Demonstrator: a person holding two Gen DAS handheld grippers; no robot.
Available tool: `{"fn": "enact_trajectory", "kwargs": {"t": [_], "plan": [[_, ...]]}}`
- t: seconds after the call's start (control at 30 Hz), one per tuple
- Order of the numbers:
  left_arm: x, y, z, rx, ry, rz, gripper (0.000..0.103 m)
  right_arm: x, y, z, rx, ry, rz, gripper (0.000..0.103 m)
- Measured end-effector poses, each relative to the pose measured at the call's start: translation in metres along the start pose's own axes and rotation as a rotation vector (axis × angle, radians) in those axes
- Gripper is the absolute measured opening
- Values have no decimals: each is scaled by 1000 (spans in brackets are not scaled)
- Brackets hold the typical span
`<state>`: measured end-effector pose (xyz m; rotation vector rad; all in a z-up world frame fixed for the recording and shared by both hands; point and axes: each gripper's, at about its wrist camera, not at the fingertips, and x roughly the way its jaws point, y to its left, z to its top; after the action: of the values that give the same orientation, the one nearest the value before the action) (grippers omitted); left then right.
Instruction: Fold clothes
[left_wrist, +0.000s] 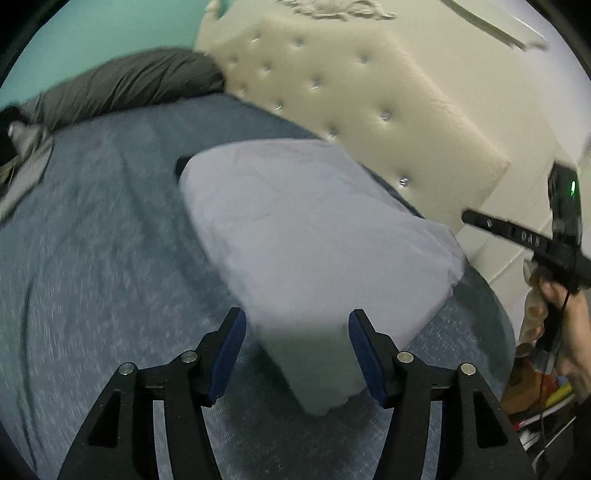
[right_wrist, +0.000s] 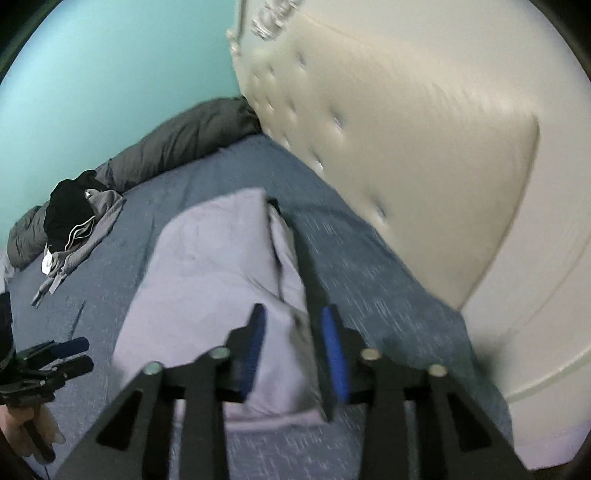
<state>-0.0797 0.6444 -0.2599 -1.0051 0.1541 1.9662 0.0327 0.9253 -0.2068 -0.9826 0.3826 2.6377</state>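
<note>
I inspect from the bed (left_wrist: 92, 258) downward. Its blue-grey cover carries the work; a cream tufted headboard (left_wrist: 369, 96) stands behind, and a dark grey bolster pillow (left_wrist: 122, 81) lies along the far edge. A heap of unfolded dark clothes (right_wrist: 74, 221) sits well apart from the working area, beside that pillow.

The task item, a pale lavender garment (left_wrist: 314, 229), lies flat on the bed as a folded rectangle, with a narrow end toward me. Both views are motion-blurred, so the edge alignment cannot be confirmed.

The left gripper (left_wrist: 295, 354) has its jaws apart, straddling the near end of the garment without a clamp that I can see. The right gripper (right_wrist: 293, 350) also shows a gap between its pads, set over the garment's right-hand fold edge; cloth sits between them, but I judge it not pinched.

My judgement: the next fold needs both grippers closing on matching corners of the near end, lifting together, keeping layers stacked, and laying the end squarely onto the far edge.
</note>
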Motion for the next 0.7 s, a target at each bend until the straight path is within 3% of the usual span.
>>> {"fn": "enact_trajectory", "kwargs": {"t": [0.13,0.3,0.5,0.7], "plan": [[26,-14,-7,59,57,22,62,22,19,-1,-35,66,41,12],[53,-13,-34,81,125,38,62,66,13,-31,16,189,0,4],[62,-10,-46,82,133,28,63,83,1,-58,78,198,-13,0],[58,-9,-45,51,135,7,63,86,2,-56,85,231,-16,0]]}}
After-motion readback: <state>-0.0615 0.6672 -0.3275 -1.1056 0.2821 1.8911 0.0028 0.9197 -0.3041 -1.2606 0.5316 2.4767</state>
